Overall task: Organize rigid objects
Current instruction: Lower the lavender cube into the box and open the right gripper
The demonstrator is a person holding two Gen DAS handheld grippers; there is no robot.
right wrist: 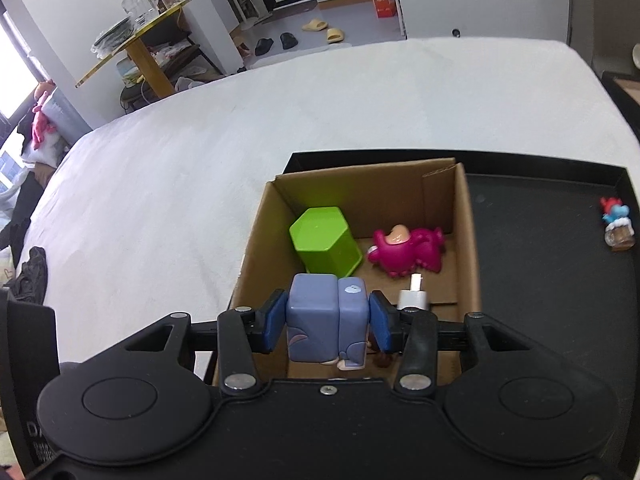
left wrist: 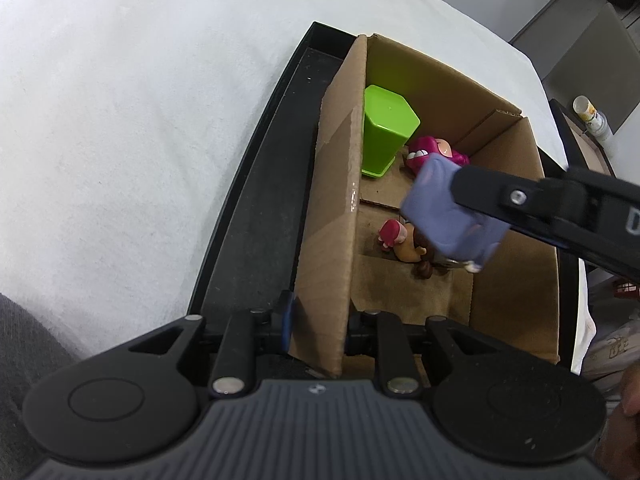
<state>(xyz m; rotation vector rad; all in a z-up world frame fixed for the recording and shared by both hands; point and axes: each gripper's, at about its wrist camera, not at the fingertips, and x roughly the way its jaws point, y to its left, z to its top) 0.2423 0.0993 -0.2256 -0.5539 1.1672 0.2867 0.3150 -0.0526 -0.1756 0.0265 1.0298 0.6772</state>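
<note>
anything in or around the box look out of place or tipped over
One small figure stands alone on the black tray, outside the cardboard box where the other toys are. Inside, the green cup sits upside down and tilted, and the pink toy lies on its side.

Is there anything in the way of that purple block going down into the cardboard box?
Partly. The purple block, held in the right tongs, hangs over the cardboard box, whose top is open. Right below it lie a small figurine and a white plug, so it may land on them.
</note>
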